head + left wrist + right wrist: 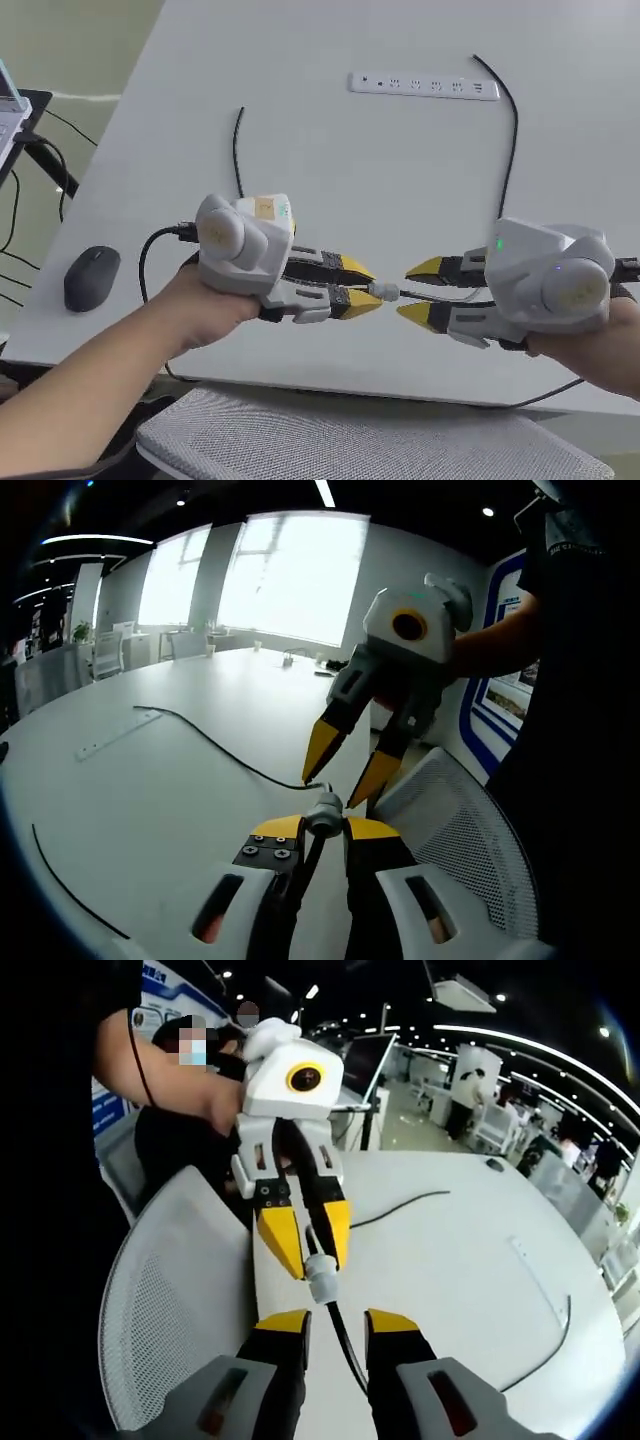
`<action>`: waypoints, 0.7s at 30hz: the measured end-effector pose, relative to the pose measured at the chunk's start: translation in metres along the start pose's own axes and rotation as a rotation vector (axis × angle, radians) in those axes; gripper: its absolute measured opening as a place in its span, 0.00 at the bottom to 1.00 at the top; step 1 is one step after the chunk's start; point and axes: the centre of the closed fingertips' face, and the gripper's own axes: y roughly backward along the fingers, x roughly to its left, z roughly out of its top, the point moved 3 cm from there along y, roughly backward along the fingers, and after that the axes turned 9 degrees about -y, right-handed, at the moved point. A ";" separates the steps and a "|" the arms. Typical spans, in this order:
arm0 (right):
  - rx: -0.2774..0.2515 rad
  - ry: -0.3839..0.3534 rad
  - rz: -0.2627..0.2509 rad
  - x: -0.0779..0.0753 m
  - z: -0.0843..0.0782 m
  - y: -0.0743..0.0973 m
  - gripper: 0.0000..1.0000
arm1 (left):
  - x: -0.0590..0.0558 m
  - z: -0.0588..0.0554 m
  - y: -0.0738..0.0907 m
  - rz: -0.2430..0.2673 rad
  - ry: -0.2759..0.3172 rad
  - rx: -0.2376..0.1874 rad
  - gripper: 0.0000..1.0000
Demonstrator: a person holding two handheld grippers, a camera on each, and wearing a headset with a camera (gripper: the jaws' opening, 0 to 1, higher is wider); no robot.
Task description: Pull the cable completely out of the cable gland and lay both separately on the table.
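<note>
Mid-frame in the head view, the left gripper (372,288) pinches the cable gland (384,292) in its fingers, over the near edge of the surface (330,150). The right gripper (407,291) fingers gape, straddling the cable (342,1340) without gripping. Closing off-centre could miss the thin cable or knock the gland free.
</note>
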 end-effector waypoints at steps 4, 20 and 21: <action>0.000 0.001 -0.046 0.000 0.001 0.002 0.15 | 0.002 0.001 0.002 0.002 -0.011 -0.006 0.15; 0.023 0.115 -0.197 0.004 -0.003 -0.004 0.10 | 0.003 0.004 0.002 0.014 -0.018 -0.012 0.15; 0.012 0.126 -0.213 0.003 0.000 -0.003 0.10 | 0.003 0.004 0.001 0.012 -0.017 -0.011 0.15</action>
